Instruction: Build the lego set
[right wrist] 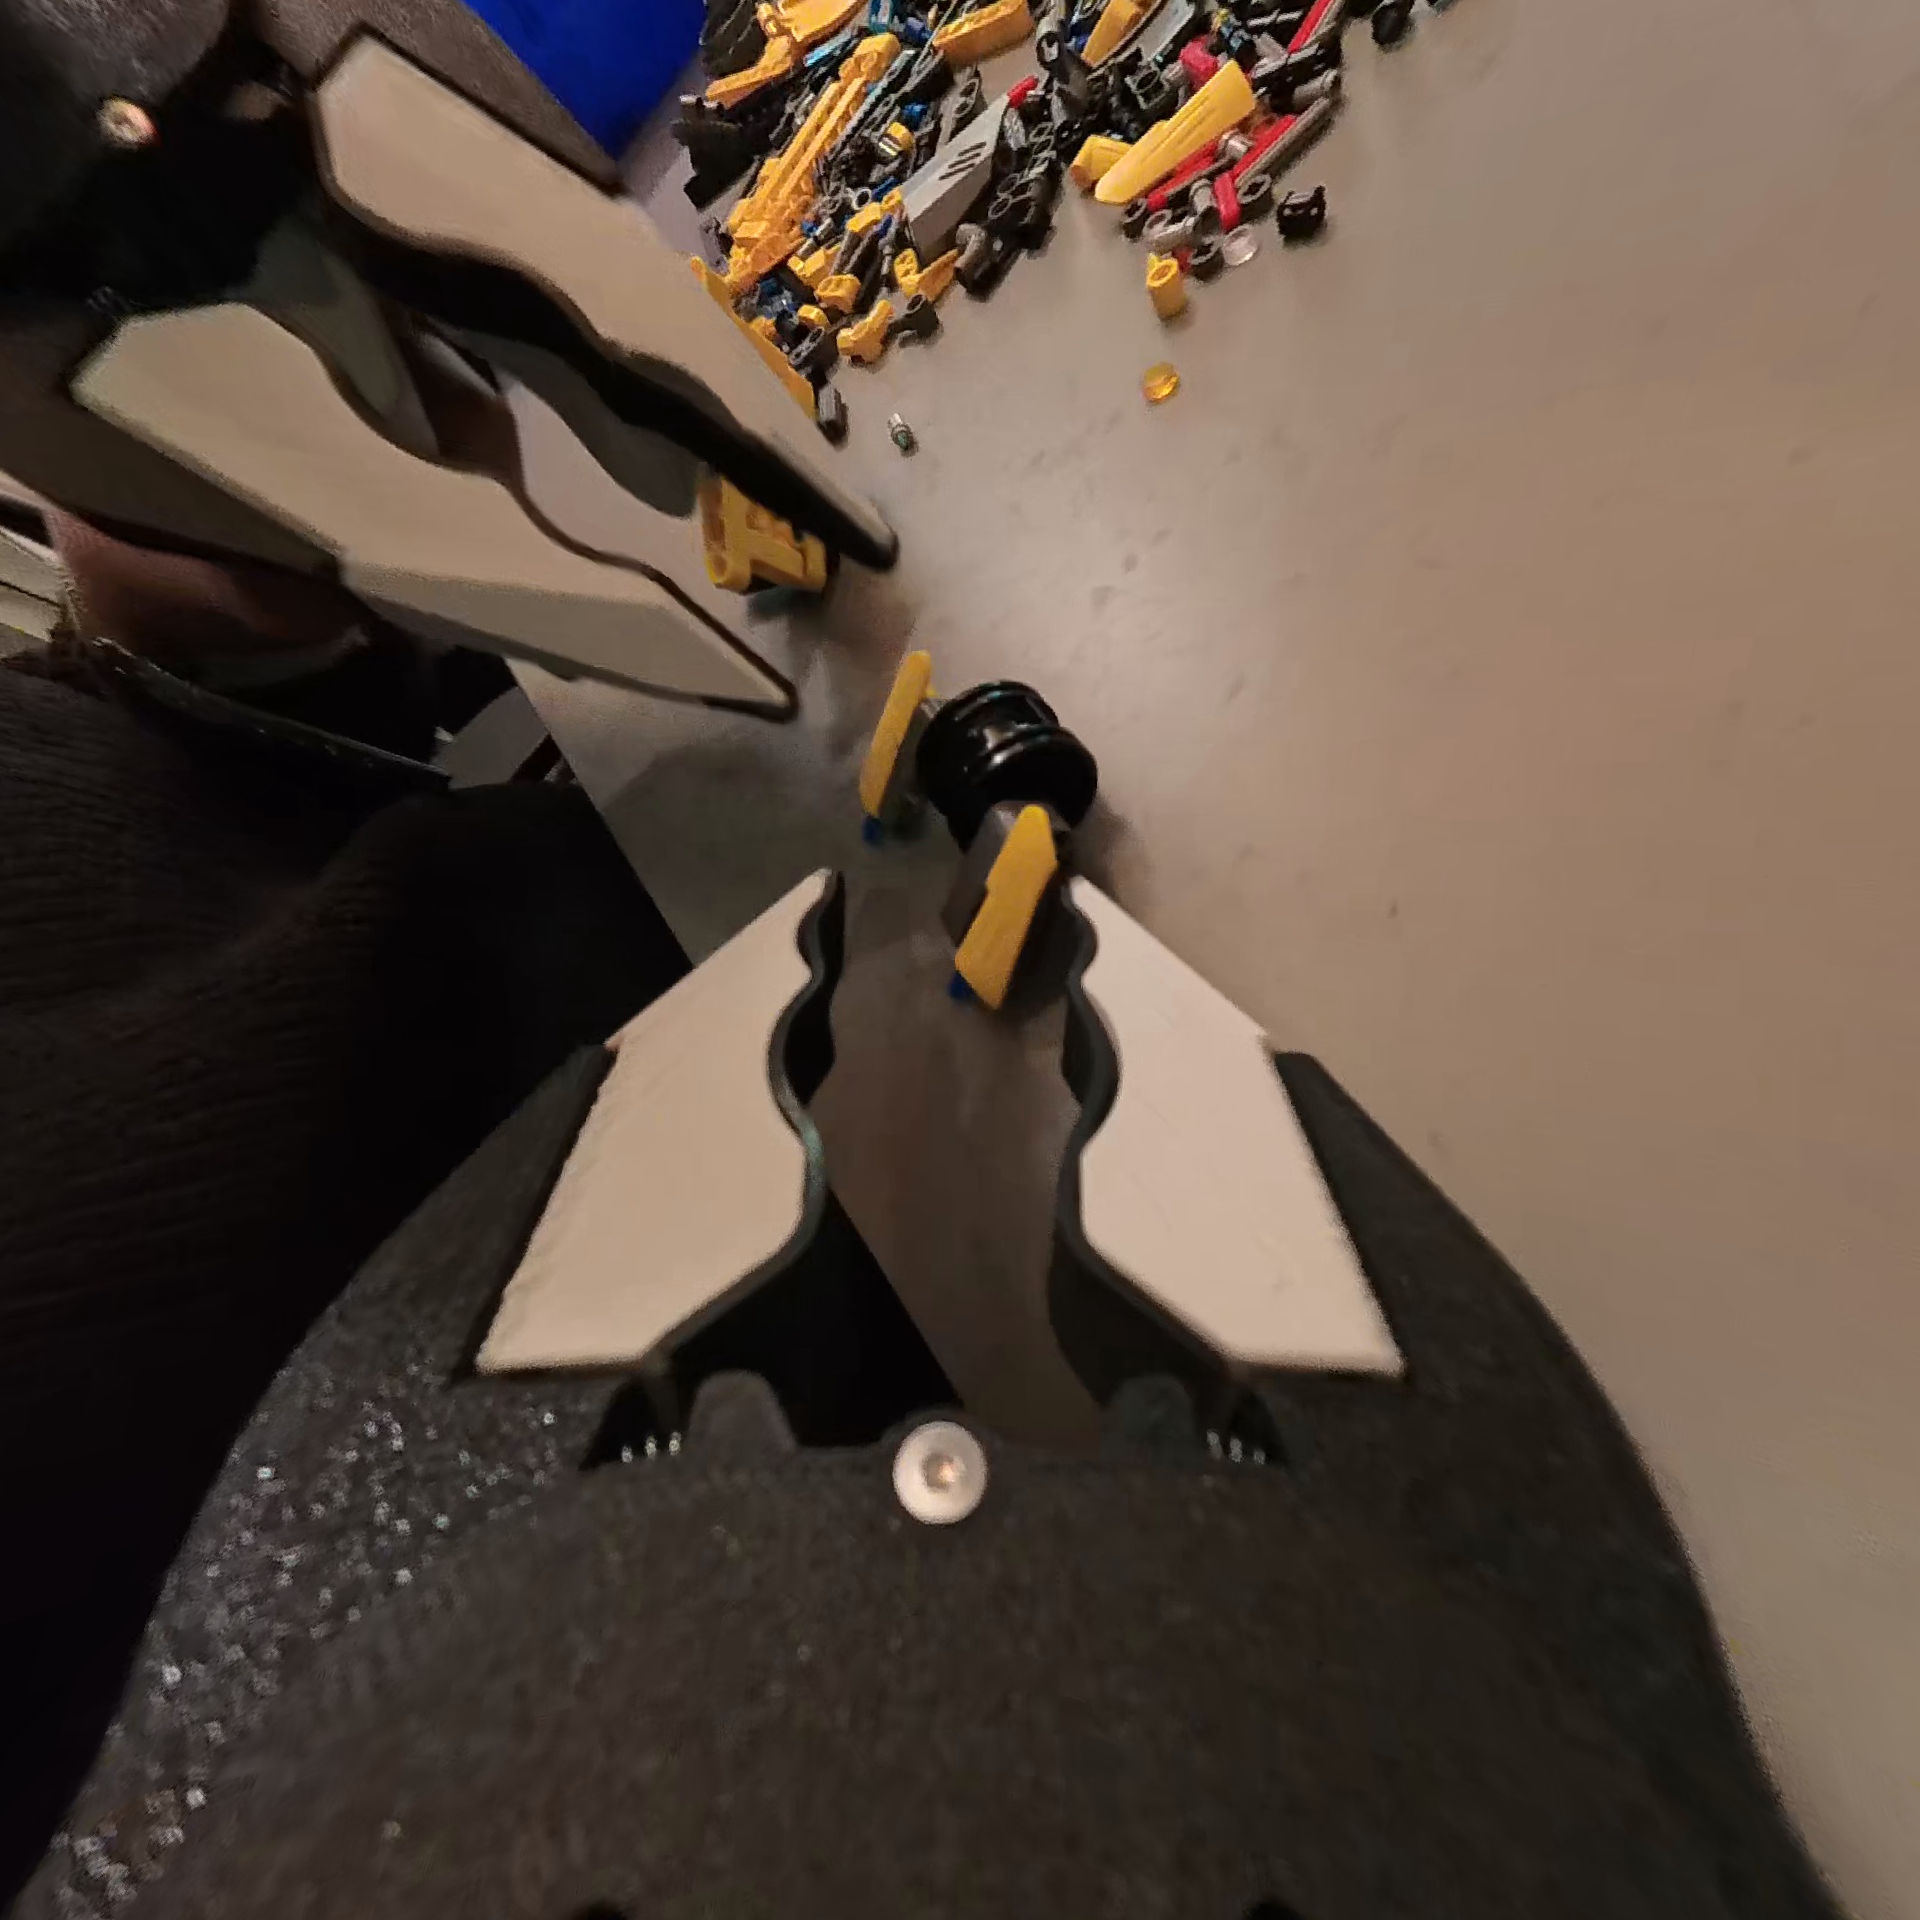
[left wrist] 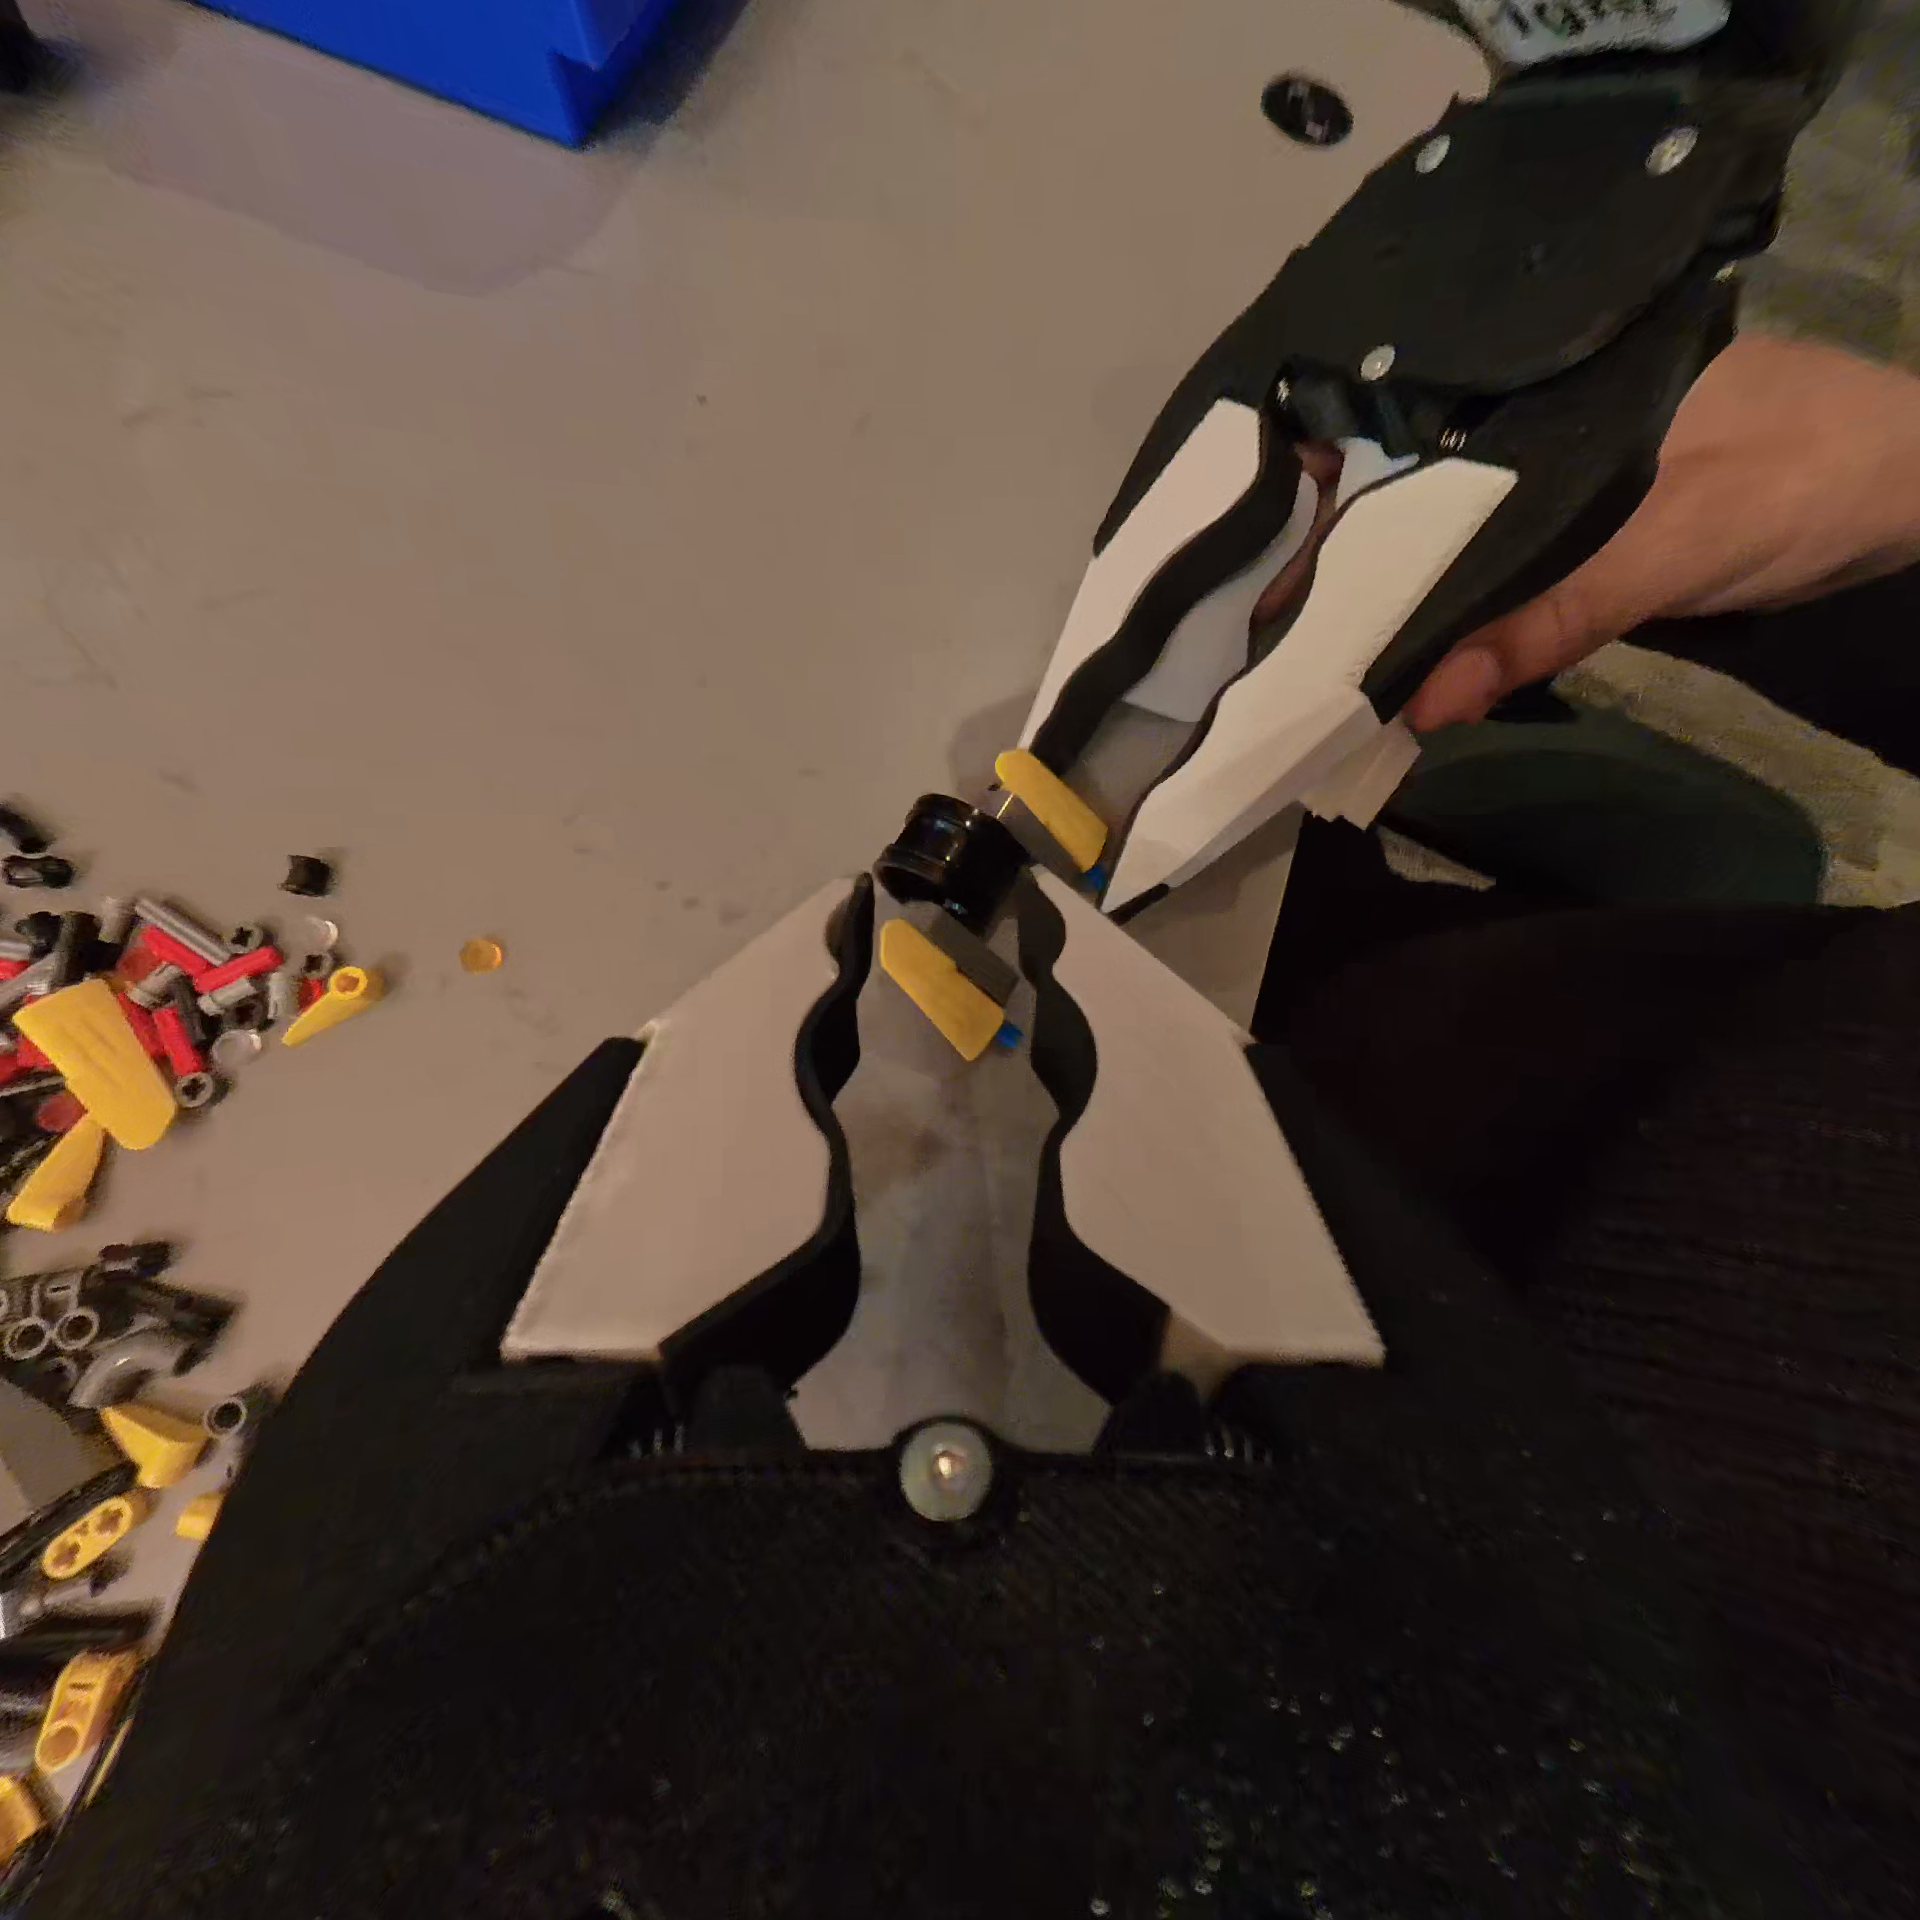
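A small brick assembly stands near the table edge: a black wheel hub (left wrist: 951,852) (right wrist: 1003,748) with a yellow panel on each side. My left gripper (left wrist: 951,888) has its jaws apart, and the nearer yellow panel (left wrist: 940,987) on a grey beam shows in the gap. In the right wrist view the left gripper (right wrist: 836,632) is blurred, with its tips just clear of that panel (right wrist: 894,727). My right gripper (right wrist: 956,888) straddles the other yellow panel (right wrist: 1003,904) (left wrist: 1049,810), which lies against its right pad. I cannot tell whether it grips.
A pile of loose yellow, red, black and grey bricks (left wrist: 94,1049) (right wrist: 935,156) lies on the grey table (left wrist: 623,520). A small orange round stud (left wrist: 481,955) (right wrist: 1161,381) lies apart. A blue bin (left wrist: 468,52) stands at the back. A hand (left wrist: 1714,520) holds the right gripper. One gripper's finger ends stand about 5 cm off the other's. Between my left fingertips and the small orange round stud (right wrist: 1161,381) there is roughly 10 cm.
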A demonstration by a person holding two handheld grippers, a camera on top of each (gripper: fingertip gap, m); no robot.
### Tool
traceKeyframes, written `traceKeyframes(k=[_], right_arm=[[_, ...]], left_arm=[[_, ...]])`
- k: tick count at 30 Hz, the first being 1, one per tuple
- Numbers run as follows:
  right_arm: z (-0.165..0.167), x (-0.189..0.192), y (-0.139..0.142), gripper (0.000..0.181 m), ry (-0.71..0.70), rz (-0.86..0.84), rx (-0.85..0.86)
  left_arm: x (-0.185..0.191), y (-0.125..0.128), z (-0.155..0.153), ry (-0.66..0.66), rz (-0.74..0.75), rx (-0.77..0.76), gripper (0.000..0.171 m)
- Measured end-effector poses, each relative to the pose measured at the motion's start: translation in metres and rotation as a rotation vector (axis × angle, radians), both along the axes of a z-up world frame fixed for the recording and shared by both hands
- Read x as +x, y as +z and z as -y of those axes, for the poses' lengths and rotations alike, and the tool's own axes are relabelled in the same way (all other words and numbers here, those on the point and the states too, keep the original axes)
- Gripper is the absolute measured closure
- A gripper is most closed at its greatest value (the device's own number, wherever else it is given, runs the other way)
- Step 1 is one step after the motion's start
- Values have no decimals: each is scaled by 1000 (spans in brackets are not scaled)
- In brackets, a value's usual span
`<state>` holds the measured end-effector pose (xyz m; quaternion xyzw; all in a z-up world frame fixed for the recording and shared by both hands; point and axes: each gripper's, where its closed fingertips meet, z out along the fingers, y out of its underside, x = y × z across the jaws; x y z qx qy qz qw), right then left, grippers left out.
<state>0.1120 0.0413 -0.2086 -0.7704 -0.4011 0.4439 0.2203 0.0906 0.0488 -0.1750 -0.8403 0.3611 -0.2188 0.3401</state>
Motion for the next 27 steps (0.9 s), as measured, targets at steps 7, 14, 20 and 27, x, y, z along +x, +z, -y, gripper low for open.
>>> traceKeyframes(k=[7,14,20,27], right_arm=[[-2,16,1,140,-26,-10,44],[6,12,4,141,-54,-44,43],[60,-3,6,141,169,-36,55],[14,-3,48,143,95,-93,228]], left_arm=[[-24,25,21,96,89,96,140],[-18,-14,48,113,51,99,139],[-22,-3,40,155,-6,276,135],[-77,34,32,283,90,450,120]])
